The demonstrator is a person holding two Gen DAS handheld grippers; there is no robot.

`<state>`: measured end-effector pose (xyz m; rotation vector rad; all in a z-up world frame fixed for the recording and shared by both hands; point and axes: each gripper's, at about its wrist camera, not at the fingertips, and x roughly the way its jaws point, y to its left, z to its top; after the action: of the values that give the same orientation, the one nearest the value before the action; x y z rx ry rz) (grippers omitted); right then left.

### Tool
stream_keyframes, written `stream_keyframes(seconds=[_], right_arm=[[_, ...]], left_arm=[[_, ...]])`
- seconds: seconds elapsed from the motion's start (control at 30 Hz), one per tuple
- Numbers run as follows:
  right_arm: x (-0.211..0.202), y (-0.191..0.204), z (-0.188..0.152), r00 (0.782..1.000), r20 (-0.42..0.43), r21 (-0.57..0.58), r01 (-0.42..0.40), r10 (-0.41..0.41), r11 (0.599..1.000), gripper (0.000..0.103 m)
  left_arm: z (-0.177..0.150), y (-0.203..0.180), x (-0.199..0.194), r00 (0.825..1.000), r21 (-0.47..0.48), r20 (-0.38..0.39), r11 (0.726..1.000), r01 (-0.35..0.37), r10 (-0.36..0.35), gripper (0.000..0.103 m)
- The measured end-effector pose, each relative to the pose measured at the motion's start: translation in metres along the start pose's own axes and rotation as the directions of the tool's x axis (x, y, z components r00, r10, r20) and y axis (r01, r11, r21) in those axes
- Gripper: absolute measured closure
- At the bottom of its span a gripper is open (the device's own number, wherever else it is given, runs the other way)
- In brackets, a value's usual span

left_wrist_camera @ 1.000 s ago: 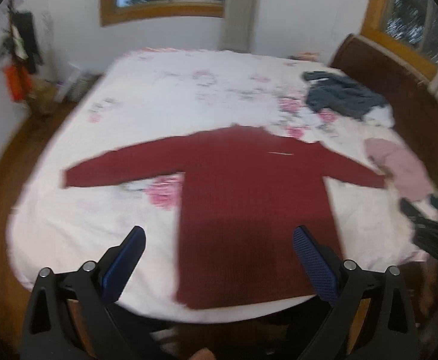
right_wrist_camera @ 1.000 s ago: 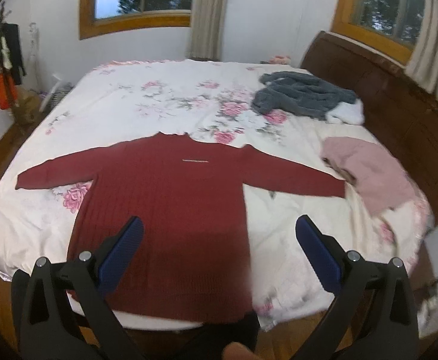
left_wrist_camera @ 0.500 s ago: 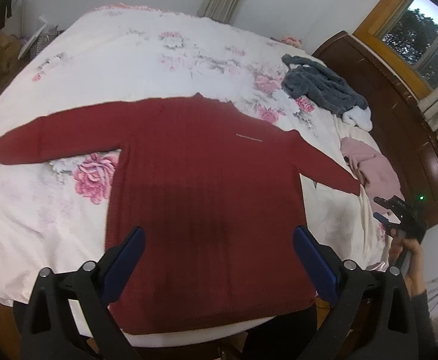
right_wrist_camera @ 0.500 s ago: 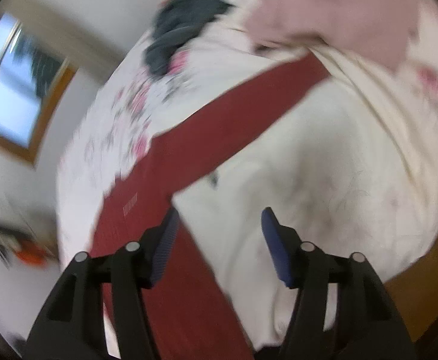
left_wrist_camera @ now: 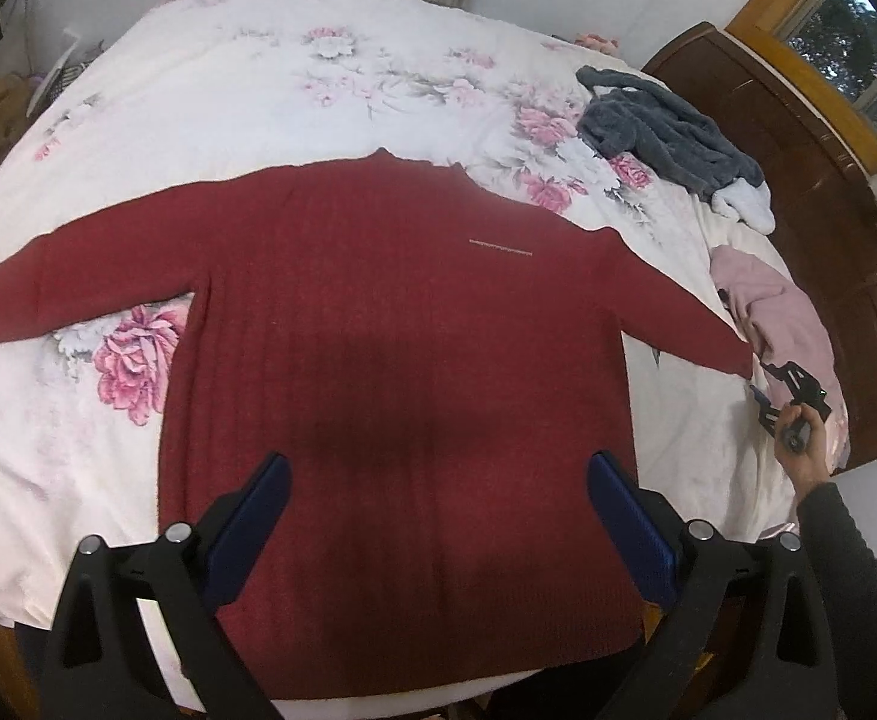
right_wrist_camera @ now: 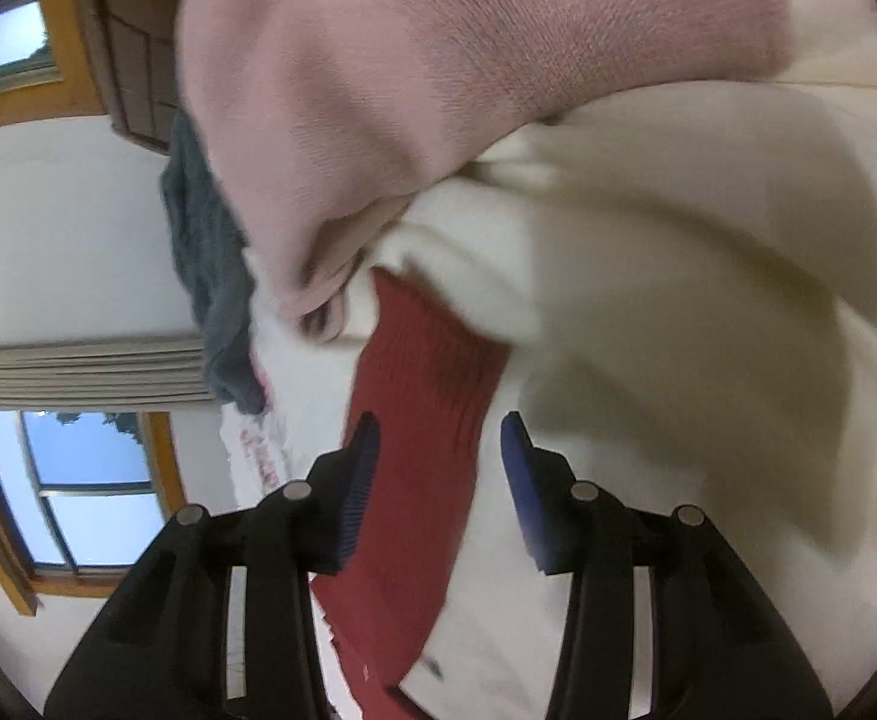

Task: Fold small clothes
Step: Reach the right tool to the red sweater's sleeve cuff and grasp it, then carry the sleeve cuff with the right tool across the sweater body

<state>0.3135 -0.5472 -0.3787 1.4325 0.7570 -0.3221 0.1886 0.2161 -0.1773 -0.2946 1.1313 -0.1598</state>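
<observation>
Your sweater (left_wrist_camera: 396, 372) is dark red with a ribbed knit, laid flat on the bed (left_wrist_camera: 294, 90) with both sleeves stretched straight out to the sides. The neckline points toward the far side of the bed and the hem sits right at the near edge. There's a thin light line of lettering across the chest, too small to read. A dark shadow falls over the lower middle of the body. The cloth looks smooth, no folds made in it yet.

Your left gripper (left_wrist_camera: 438, 516) hovers above the hem, pointed down at the sweater's body, blue pads spread wide with nothing between them. It isn't touching the fabric.

Your right gripper (right_wrist_camera: 438, 480) is way over at the end of the sweater's right sleeve (right_wrist_camera: 420, 420). From the wrist view the camera is rolled sideways, and the sleeve runs up between the two blue pads, which stand apart on either side of it without pinching it. From the left view you can see your right hand (left_wrist_camera: 801, 450) in a dark cuff holding that gripper just past the cuff end of the sleeve.

Right next to that sleeve end is a pink top (left_wrist_camera: 780, 312), bunched up on the white floral bedspread. Further back sits a grey fleece (left_wrist_camera: 666, 132) in a heap, near the dark wooden headboard (left_wrist_camera: 798, 138).
</observation>
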Motion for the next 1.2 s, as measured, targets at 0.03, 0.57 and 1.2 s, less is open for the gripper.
stream_keyframes(seconds=[0.03,0.57,1.2], right_arm=[[0.007,0.000,0.003,1.000,-0.002,0.002,0.016,-0.016,1.000,0.061],[0.030,0.037,0.001,0.999,0.034,-0.091,0.035,-0.032,0.995,0.094],[-0.045,0.308,-0.177,0.991,0.080,-0.731,-0.015,0.108,0.682,0.094]], left_arm=[[0.001,-0.001,0.003,1.000,-0.004,-0.003,1.000,0.000,0.000,0.004],[-0.005,0.025,0.012,0.997,-0.111,-0.056,0.993,0.042,-0.049,0.004],[-0.016,0.088,-0.013,0.990,-0.188,-0.012,0.973,0.135,-0.140,0.004]])
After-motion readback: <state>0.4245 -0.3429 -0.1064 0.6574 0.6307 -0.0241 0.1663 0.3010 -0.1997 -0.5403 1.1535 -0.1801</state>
